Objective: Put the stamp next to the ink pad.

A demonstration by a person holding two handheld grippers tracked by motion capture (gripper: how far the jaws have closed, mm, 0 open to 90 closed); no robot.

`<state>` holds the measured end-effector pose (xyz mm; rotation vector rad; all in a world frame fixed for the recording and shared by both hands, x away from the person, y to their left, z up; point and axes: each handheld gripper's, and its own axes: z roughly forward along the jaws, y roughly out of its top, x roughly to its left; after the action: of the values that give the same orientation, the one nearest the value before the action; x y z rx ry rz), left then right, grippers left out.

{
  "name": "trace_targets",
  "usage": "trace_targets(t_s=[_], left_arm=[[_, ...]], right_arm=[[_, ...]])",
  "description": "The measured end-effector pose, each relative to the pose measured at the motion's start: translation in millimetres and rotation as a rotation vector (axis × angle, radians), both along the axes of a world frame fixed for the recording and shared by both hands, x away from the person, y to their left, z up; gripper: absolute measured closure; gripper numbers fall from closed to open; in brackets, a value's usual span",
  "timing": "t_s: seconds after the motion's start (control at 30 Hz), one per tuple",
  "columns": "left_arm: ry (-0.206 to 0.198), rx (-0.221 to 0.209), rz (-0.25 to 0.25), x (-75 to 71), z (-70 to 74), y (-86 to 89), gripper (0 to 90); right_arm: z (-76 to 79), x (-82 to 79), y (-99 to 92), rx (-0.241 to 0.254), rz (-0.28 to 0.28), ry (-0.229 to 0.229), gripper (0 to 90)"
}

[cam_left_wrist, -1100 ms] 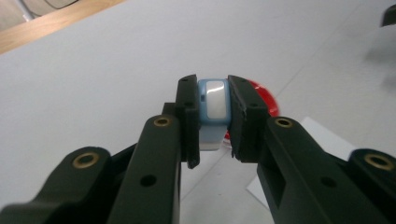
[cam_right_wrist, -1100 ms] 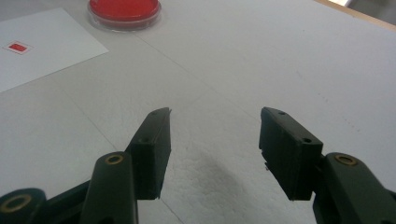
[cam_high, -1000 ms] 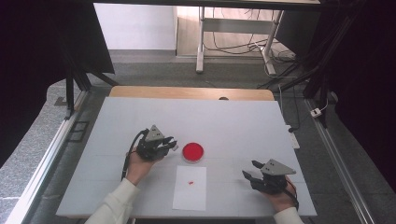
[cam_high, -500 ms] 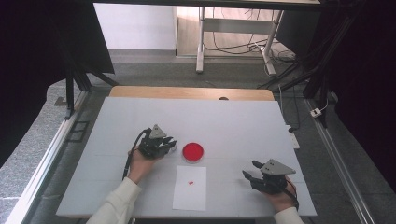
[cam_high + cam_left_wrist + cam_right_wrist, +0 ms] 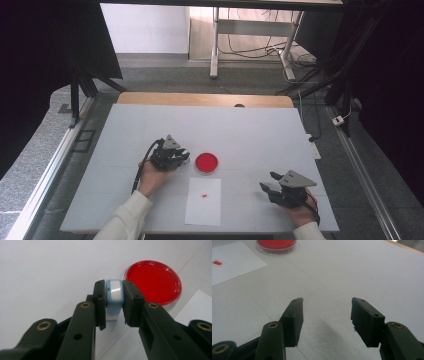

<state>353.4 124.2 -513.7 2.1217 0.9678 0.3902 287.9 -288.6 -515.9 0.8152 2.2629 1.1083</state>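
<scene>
We count one small blue-and-white block (image 5: 114, 297), pinched in our left gripper (image 5: 175, 157) (its jaws have just been easing apart a little) left of the desk's (image 5: 250, 130) middle. Just right sits one red dish (image 5: 206, 162), nothing loose in it; one paper sheet (image 5: 203, 201) by the near edge. Our right gripper (image 5: 272, 187) stands spread, empty, toward the near right corner.

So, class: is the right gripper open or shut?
Open: the right gripper has its jaws spread apart over bare table, nothing between them.
</scene>
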Motion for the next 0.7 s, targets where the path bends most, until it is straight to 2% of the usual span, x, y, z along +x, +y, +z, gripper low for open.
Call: trace_targets(t_s=[0.27, 0.37, 0.7], left_arm=[[-0.004, -0.003, -0.002, 0.1, -0.4, -0.7, 67.6], [-0.008, -0.004, 0.002, 0.1, -0.2, -0.7, 60.3], [-0.026, -0.064, 0.042, -3.9, 5.9, 5.3, 37.5]], right_arm=[[-0.1, 0.1, -0.3, 0.006, 0.007, 0.001, 43.2], [0.0, 0.1, -0.4, 0.003, 0.006, 0.001, 43.1], [0.7, 0.0, -1.0, 0.009, 0.005, -0.004, 42.6]])
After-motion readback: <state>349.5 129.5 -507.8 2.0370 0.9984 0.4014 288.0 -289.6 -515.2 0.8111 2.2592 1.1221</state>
